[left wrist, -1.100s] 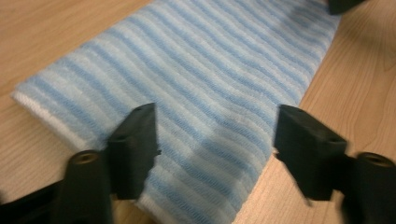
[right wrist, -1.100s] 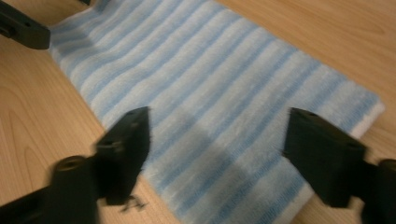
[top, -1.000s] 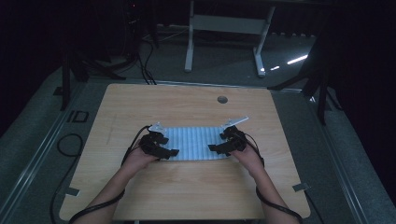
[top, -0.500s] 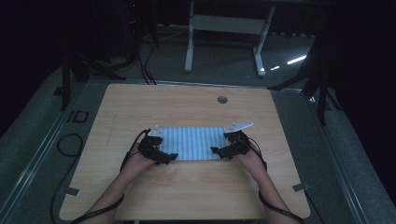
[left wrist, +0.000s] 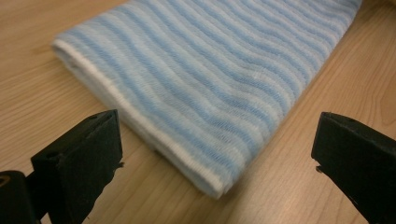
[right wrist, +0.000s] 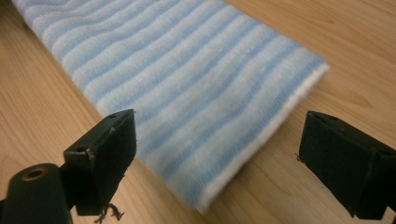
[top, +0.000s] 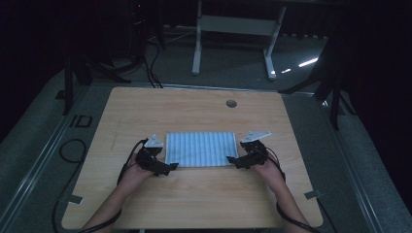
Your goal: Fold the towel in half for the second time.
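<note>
A folded blue-and-white striped towel [top: 201,148] lies flat in the middle of the wooden table [top: 194,111]. My left gripper [top: 170,166] sits at the towel's near left corner, jaws open, with the corner of the towel [left wrist: 205,107] just ahead of them and nothing between them. At the near right corner my right gripper [top: 232,161] is also open, and the towel [right wrist: 187,88] lies in front of its spread jaws, untouched. A hand holds each gripper from the table's near side.
A round cable hole [top: 231,103] sits in the table top at the far right. Beyond the table stands a white metal frame [top: 233,29] on the dark floor. Cables [top: 73,150] trail over the floor at the left.
Both grippers have pulled back toward the near edge, from resting over the towel's side edges to its near corners. The towel now lies flat and neatly squared.
</note>
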`<move>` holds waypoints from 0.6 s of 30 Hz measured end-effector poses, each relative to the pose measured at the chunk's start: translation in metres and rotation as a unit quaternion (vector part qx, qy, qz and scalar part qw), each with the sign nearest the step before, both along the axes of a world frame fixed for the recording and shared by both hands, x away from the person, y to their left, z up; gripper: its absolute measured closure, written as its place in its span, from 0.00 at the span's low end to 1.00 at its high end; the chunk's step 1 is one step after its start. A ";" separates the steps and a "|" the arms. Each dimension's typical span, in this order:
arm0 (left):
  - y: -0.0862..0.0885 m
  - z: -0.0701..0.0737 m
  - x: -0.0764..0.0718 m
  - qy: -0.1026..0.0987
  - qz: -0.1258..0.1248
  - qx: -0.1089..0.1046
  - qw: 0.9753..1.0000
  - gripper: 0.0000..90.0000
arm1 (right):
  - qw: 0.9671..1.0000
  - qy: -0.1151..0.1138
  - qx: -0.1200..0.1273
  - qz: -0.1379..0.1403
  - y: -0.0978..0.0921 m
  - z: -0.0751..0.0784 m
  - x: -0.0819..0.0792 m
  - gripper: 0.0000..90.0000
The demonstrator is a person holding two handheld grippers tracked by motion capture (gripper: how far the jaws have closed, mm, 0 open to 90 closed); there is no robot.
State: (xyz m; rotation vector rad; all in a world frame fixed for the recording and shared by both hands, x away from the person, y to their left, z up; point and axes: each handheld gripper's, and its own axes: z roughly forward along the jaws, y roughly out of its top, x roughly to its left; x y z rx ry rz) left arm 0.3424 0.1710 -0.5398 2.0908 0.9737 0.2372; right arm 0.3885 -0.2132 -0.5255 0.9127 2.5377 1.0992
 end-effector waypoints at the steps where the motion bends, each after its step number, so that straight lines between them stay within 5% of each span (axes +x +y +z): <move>1: 0.002 0.000 -0.002 -0.003 0.001 0.001 1.000 0.02 | 1.000 0.001 0.001 -0.001 -0.002 0.000 0.000 0.12; 18: 0.042 -0.008 -0.028 0.000 0.032 -0.004 0.999 0.02 | 0.999 -0.011 0.012 -0.034 -0.043 -0.007 -0.013 0.12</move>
